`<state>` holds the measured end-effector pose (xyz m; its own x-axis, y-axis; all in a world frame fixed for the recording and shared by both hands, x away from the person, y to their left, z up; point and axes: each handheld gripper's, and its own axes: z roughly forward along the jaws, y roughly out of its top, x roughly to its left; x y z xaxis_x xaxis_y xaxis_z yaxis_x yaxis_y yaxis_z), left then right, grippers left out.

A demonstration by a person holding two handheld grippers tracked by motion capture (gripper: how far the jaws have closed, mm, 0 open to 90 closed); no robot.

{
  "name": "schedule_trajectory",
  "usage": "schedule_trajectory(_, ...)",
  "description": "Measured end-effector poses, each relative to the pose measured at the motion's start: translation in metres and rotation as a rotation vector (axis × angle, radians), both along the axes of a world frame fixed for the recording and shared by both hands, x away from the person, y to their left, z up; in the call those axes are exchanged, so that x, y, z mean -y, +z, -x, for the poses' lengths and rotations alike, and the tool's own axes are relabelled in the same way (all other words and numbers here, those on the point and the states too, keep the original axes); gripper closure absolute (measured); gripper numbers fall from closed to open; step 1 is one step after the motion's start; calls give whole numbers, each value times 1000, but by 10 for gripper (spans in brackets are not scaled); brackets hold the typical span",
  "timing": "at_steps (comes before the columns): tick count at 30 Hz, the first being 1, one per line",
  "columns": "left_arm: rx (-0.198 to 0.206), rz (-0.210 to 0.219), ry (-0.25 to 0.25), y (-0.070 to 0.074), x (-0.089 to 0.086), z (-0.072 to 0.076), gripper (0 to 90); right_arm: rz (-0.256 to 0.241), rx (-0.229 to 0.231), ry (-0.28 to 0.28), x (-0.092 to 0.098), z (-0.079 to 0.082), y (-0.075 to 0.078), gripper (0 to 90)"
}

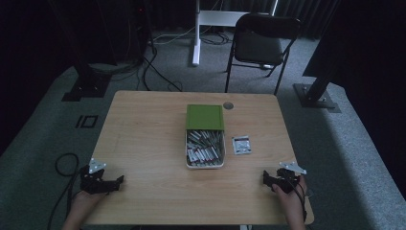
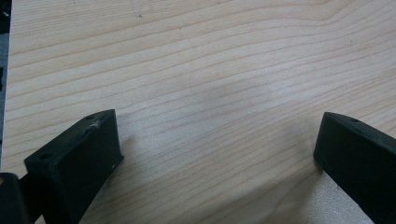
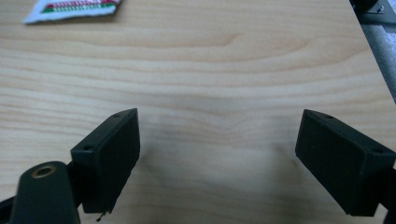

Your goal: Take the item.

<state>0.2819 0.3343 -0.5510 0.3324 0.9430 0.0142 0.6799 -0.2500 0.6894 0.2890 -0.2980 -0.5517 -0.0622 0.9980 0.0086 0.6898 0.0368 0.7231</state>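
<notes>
1. Down at the near left corner, the left gripper [image 1: 116,181] rests in the person's left hand [image 1: 85,197], its 2 black jaws spread wide with only bare wood between them, as the left gripper view [image 2: 217,154] shows plainly.
2. Across at the near right corner, the right gripper [image 1: 265,178] sits in the right hand [image 1: 289,194], jaws likewise wide apart and gripping nothing; the right gripper view [image 3: 217,156] has plain grain between them.
3. Each gripper carries a grey three-cornered plate on top, and a black cable [image 1: 61,168] from the left one loops off the table edge onto the carpet.
4. Both grippers lie low over the light wooden table [image 1: 143,143], pointing inward toward each other (well apart, with much open wood between).
5. Further out, near the table's middle, stands a white tray [image 1: 205,166] heaped with small stick-like packets, mostly silver with red and dark markings; I cannot read them.
6. Touching the tray's far end is a green box [image 1: 205,117], its flat top facing up.
7. Just beside the tray, on its right, lies a small flat sachet [image 1: 242,144]; the right gripper view catches one at its top left corner [image 3: 74,9], white with red and green print.
8. Near the far edge sits a round grey disc [image 1: 228,105] set in the tabletop.
9. Beyond the table stand a black folding chair [image 1: 261,40], a white stand leg [image 1: 196,33], and dark frame posts on grey carpet.
</notes>
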Motion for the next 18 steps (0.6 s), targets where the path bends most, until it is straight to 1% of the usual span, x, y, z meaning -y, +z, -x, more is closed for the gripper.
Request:
schedule_trajectory(2,0,0,0,0,0,0,14,9,-3,-10,1,2,-2,141)
schedule_trajectory(3,0,0,0,0,0,0,14,7,-5,-27,3,3,-3,138)
schedule_trajectory(4,0,0,0,0,0,0,14,7,-5,-27,3,3,-3,138)
schedule_trajectory(5,0,0,0,0,0,0,14,-1,-3,-47,6,4,-4,138)
schedule_trajectory(7,0,1,0,0,0,0,14,-1,-3,-56,6,4,-4,138)
schedule_trajectory(9,0,0,0,0,0,0,14,-15,5,-68,8,5,-5,139)
schedule_trajectory(12,0,0,0,0,0,0,14,-15,5,-68,9,7,-5,139)
schedule_trajectory(18,0,0,0,0,0,0,14,-14,7,-48,9,10,-5,134)
